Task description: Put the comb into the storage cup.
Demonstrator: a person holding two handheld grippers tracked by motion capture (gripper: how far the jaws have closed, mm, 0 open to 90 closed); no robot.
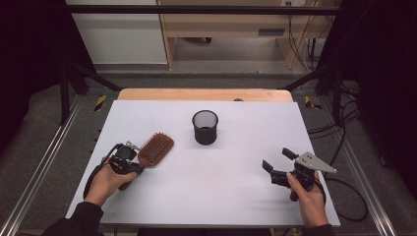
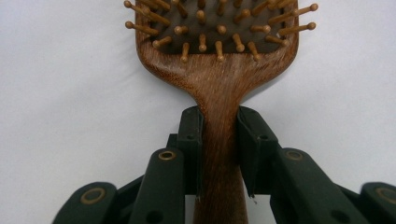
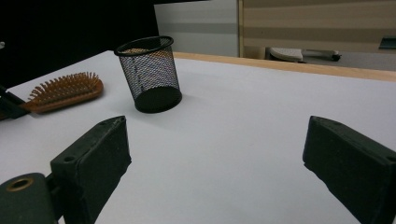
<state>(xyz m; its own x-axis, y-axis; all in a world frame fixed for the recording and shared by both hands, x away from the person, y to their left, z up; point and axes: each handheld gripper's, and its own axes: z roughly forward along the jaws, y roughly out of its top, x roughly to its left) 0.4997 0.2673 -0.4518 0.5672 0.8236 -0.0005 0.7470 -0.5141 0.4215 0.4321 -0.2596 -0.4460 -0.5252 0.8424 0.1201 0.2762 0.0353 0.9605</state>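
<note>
Over on the left side of the white table (image 1: 221, 196), your left gripper (image 1: 129, 158) has its jaws pinched onto the handle of the wooden hairbrush (image 1: 153, 150). From the left gripper view you can see it pretty clearly: both black pads (image 2: 191, 140) sit flat against the narrow neck of the hairbrush (image 2: 219, 93), one on each side, right below where the handle widens into the head. No gap that I can spot, so that's a real grip, not just a hover. The brush lies flat on the table with its bristles facing up, head pointing away from you and toward the middle of the table, handle back toward your left hand (image 1: 105, 182).

Your right gripper (image 1: 276, 164) sits near the right front corner of the table, held in your right hand (image 1: 307, 196). Its jaws stand wide apart with nothing between them, just bare table showing through the gap in the right gripper view. It's well apart from everything else.

A black mesh cup (image 1: 205, 127) stands upright around the middle of the table, a bit toward the far edge. It's near the brush head but not touching it. In the right gripper view the mesh cup (image 3: 149, 74) looks tilted, that's just the camera angle, and the brush (image 3: 65, 91) lies to its left.
</note>
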